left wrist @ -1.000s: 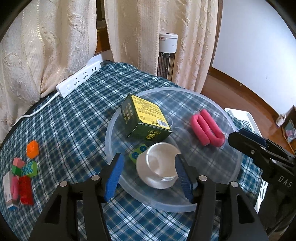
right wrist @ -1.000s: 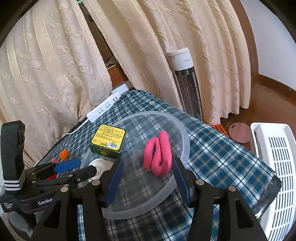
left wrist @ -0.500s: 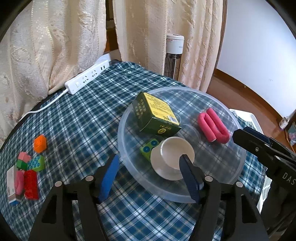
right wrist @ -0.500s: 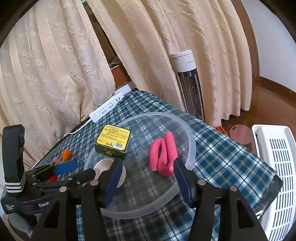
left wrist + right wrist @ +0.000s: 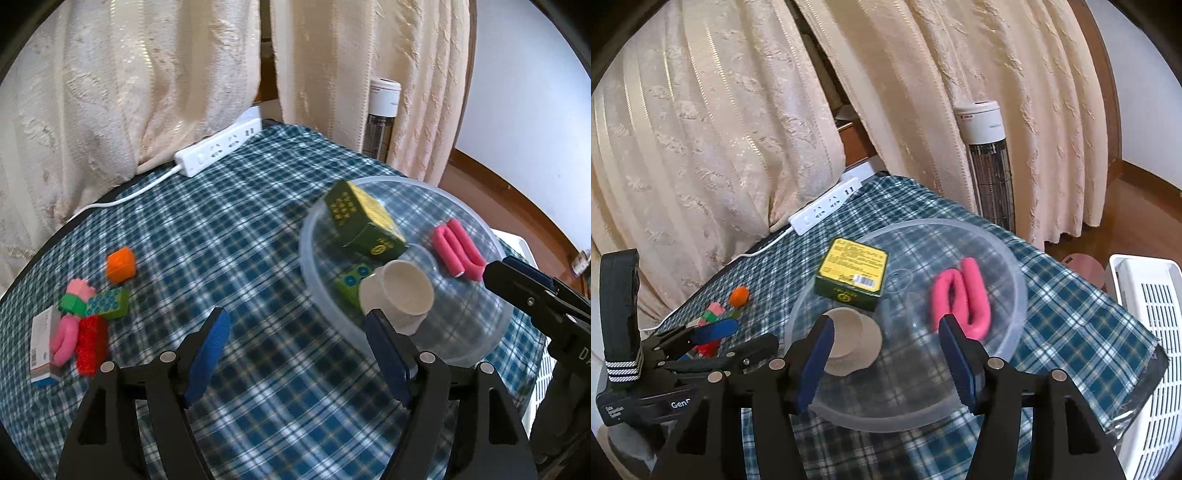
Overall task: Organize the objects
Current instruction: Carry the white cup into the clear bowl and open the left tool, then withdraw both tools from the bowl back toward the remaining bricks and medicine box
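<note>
The clear plastic bowl (image 5: 476, 343) is the landmark; it sits on the checked tablecloth (image 5: 236, 236) toward the right end of the table. Inside it lie a green and yellow box (image 5: 364, 225), a pink foam loop (image 5: 458, 251), a white cup (image 5: 402, 295) and a green block (image 5: 351, 280) just left of the cup.

Handling, as a judgement: the bowl looks light, smooth and likely slippery; grip its rim. The box looks stiff and light; grip across its narrow sides. The foam loop looks soft and will squash. The cup is probably rigid; grip its wall.

Left of the bowl, well apart from it, a cluster of small blocks (image 5: 92, 310) and an orange block (image 5: 120, 264) lie on the cloth. These appear not yet sorted.

The left gripper (image 5: 295, 350) hovers spread wide and empty, left of the bowl. The right gripper (image 5: 886, 354) is spread wide and empty over the bowl's near rim.

Behind the bowl: cream curtains (image 5: 701, 129), a white power strip (image 5: 218, 147), a tower heater (image 5: 990, 162).
</note>
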Action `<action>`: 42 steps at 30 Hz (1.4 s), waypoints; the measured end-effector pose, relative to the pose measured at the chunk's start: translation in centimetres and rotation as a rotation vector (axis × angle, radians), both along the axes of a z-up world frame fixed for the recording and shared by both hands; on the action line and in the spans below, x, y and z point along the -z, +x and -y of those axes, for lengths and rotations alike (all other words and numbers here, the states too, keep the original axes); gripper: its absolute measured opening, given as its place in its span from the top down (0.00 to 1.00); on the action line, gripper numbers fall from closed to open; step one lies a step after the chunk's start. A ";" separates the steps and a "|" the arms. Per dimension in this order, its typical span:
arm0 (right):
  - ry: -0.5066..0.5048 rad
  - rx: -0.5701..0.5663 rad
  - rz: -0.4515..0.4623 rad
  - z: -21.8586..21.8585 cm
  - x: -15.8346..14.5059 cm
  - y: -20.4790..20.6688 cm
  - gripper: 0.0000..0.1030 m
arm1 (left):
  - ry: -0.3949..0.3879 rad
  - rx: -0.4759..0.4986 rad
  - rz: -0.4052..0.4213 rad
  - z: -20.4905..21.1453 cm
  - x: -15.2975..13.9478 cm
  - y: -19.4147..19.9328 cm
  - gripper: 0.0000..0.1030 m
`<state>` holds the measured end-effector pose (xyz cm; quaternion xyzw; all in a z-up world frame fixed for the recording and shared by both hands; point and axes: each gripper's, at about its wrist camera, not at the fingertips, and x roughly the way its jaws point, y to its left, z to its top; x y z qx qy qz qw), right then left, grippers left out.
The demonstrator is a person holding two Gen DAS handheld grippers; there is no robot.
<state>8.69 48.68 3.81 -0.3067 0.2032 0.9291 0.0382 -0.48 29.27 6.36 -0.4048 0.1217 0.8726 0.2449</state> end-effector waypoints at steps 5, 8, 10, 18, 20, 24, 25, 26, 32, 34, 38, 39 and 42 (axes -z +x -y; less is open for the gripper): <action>0.008 -0.023 -0.002 1.5 -0.4 -0.2 0.33 | 0.011 -0.037 -0.005 2.0 -0.3 -0.2 0.25; 0.009 -0.034 -0.007 2.4 -0.6 -0.4 0.30 | 0.017 -0.057 -0.007 3.2 -0.4 -0.3 0.25; 0.012 -0.042 -0.006 3.0 -0.7 -0.6 0.28 | 0.021 -0.073 -0.008 4.1 -0.4 -0.5 0.25; 0.023 -0.086 0.009 5.5 -0.8 -1.5 0.24 | 0.027 -0.148 -0.019 7.6 -0.3 -0.9 0.23; 0.025 -0.096 0.010 6.1 -0.8 -1.8 0.22 | 0.032 -0.167 -0.019 8.7 -0.2 -1.2 0.22; 0.024 -0.122 0.019 7.5 -0.7 -2.4 0.19 | 0.031 -0.208 -0.015 10.7 0.0 -1.7 0.22; 0.023 -0.131 0.024 7.9 -0.6 -2.6 0.18 | 0.031 -0.220 -0.014 11.3 0.0 -1.8 0.22; 0.023 -0.136 0.027 8.2 -0.6 -2.8 0.17 | 0.031 -0.234 -0.013 12.0 0.0 -2.0 0.22; 0.027 -0.191 0.045 10.9 -0.3 -3.9 0.17 | 0.039 -0.285 -0.012 15.8 0.0 -2.7 0.22; 0.030 -0.211 0.050 11.9 -0.1 -4.3 0.17 | 0.040 -0.311 -0.012 17.2 0.0 -3.0 0.22; 0.039 -0.242 0.062 13.5 0.1 -4.9 0.16 | 0.040 -0.363 -0.012 19.9 0.0 -3.3 0.22; 0.041 -0.251 0.067 14.0 0.2 -5.2 0.16 | 0.040 -0.377 -0.013 20.6 0.0 -3.4 0.22; 0.038 -0.278 0.086 15.3 0.6 -6.0 0.16 | 0.037 -0.411 -0.014 22.6 0.1 -3.5 0.22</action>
